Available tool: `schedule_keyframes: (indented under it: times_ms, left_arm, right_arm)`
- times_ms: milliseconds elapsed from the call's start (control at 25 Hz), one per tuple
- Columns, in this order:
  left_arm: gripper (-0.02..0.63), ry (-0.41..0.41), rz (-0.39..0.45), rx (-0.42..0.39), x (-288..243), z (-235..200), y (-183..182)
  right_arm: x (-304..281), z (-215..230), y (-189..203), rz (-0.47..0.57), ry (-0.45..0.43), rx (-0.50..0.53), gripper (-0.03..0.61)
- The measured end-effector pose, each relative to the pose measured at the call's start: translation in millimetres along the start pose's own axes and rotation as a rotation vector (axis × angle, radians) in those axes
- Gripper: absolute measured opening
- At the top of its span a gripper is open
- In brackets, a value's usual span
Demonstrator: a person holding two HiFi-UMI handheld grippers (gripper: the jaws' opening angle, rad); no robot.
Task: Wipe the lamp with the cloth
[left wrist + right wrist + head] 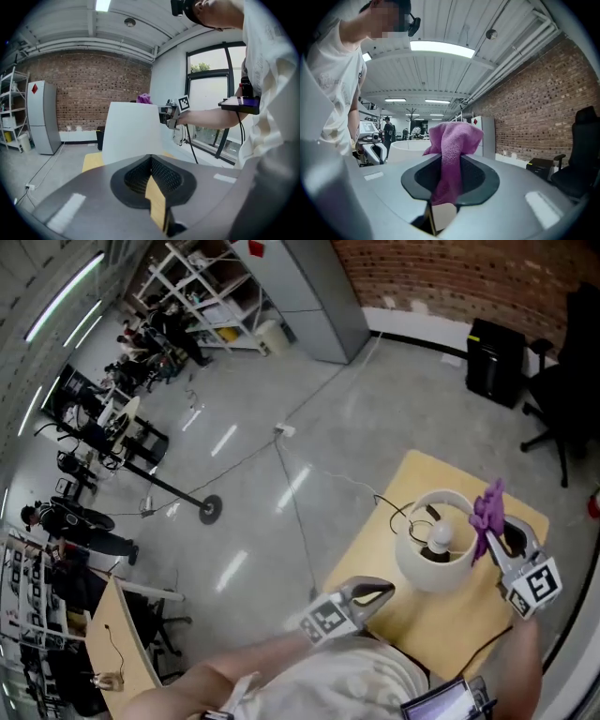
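The lamp [439, 542] stands on the yellow bench [441, 620], its white shade open upward with the bulb [441, 538] showing inside. The right tool [497, 538] is partly closed and pinches the purple cloth [487, 512], which bunches up above its tips. The cloth is level with the shade's rim on the right side; whether it touches cannot be made out. The left tool [382, 592] sits near the lamp's other side, its jaws together and holding nothing.
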State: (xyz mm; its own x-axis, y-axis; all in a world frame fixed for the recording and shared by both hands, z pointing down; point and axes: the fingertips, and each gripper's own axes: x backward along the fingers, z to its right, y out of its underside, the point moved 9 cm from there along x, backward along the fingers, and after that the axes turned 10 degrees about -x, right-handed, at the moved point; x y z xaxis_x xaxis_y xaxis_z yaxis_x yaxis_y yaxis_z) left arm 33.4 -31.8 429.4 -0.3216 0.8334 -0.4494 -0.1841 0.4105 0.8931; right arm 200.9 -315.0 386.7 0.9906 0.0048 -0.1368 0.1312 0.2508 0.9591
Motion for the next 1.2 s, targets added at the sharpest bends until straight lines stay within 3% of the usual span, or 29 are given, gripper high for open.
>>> schedule_keyframes:
  times_ms: [160, 440, 600, 760, 920, 1080, 1200]
  left_arm:
    - [0.002, -0.060, 0.011, -0.020, 19, -18, 6]
    - [0.002, -0.084, 0.000, -0.006, 20, -18, 18]
    - [0.002, -0.087, 0.009, -0.008, 14, -20, 9]
    - [0.002, -0.080, 0.017, -0.010, 12, -16, 10]
    - [0.002, -0.096, 0.037, -0.026, 36, -15, 13]
    - [0.002, -0.138, 0.140, -0.038, 83, -30, 15]
    - [0.002, -0.156, 0.155, -0.013, 98, -40, -5]
  right_arm:
    - [-30, 4, 27, 0.003, -0.009, -0.016, 0.103]
    - [-27, 27, 95, -0.161, 0.061, -0.069, 0.103]
    - [-22, 39, 110, -0.218, 0.093, -0.082, 0.104]
    - [-13, 38, 89, -0.188, 0.100, -0.039, 0.104]
    - [-18, 11, 48, -0.090, 0.069, 0.005, 0.104]
    - [-45, -31, 15, 0.030, 0.013, 0.043, 0.104]
    - [-51, -42, -18, 0.094, -0.038, 0.030, 0.104]
